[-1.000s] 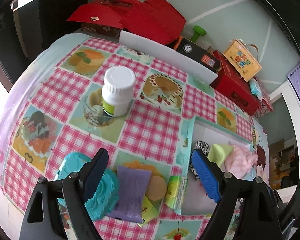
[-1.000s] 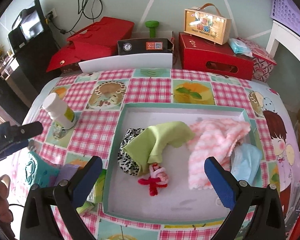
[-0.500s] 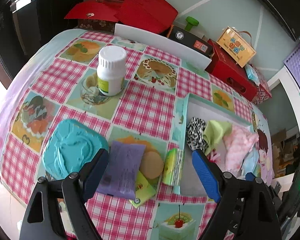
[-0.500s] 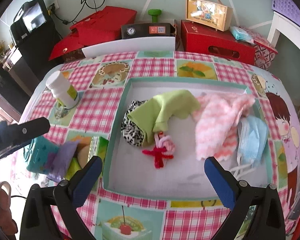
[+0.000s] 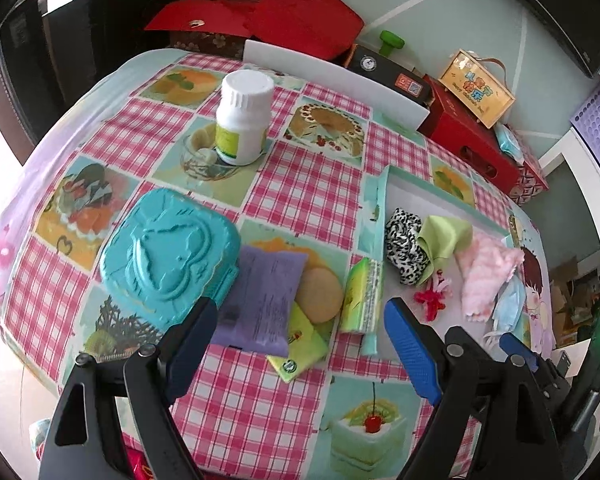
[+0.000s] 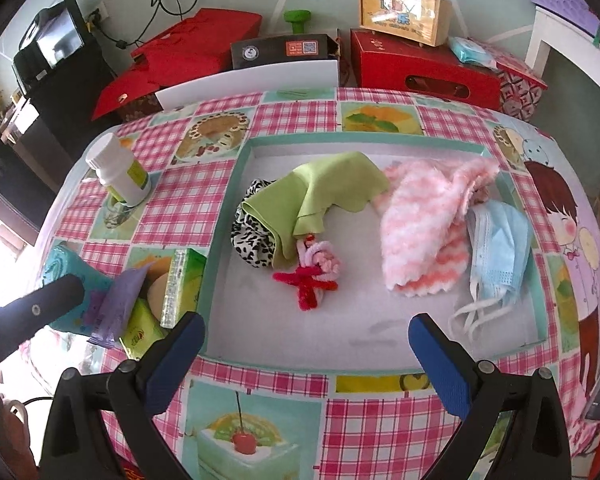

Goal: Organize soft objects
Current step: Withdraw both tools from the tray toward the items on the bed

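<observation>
A shallow teal-rimmed tray (image 6: 236, 184) (image 5: 374, 216) holds soft things: a leopard-print scrunchie (image 6: 252, 240), a green cloth (image 6: 324, 188), a red and pink yarn bow (image 6: 312, 276), a pink fluffy cloth (image 6: 420, 220) and a blue face mask (image 6: 496, 240). My right gripper (image 6: 306, 356) is open and empty above the tray's near rim. My left gripper (image 5: 300, 340) is open and empty above a pile left of the tray: a purple packet (image 5: 266, 300), a round beige puff (image 5: 320, 294) and a green tissue pack (image 5: 362, 294).
A teal embossed box (image 5: 168, 256) lies left of the pile. A white bottle (image 5: 242, 118) stands on a glass dish further back. A yellow-green sachet (image 5: 300, 344) lies under the packet. Red boxes (image 6: 420, 68) and a white board (image 6: 248, 80) line the table's far edge.
Both grippers have pulled back and up from the table, so more of the cloth and pile shows. Both stay open and empty. The objects have not moved.
</observation>
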A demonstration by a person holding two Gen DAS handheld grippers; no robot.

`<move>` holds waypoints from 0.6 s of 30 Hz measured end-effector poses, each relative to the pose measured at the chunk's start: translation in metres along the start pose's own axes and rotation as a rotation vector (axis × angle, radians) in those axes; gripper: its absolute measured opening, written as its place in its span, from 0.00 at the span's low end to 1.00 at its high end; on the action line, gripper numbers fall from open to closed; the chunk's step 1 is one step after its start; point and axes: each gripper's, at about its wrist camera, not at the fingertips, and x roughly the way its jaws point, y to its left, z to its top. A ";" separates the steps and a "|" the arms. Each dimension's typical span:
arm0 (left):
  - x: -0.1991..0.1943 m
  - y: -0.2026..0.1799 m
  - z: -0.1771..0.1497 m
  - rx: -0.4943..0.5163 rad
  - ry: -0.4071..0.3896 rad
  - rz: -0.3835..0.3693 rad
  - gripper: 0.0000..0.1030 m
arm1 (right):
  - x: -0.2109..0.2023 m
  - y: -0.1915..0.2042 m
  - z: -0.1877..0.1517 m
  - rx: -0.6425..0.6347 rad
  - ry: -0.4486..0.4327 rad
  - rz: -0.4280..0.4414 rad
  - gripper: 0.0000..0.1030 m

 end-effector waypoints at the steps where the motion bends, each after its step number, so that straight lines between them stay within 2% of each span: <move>1: -0.001 0.002 -0.002 -0.002 0.000 0.001 0.83 | 0.000 0.000 -0.001 0.002 0.000 0.000 1.00; 14: 0.000 0.025 -0.024 -0.023 0.019 0.032 0.83 | -0.002 -0.003 0.000 0.029 -0.021 0.014 1.00; 18: 0.005 0.028 -0.026 -0.035 0.035 0.025 0.83 | -0.002 0.004 0.001 0.029 -0.034 0.076 0.99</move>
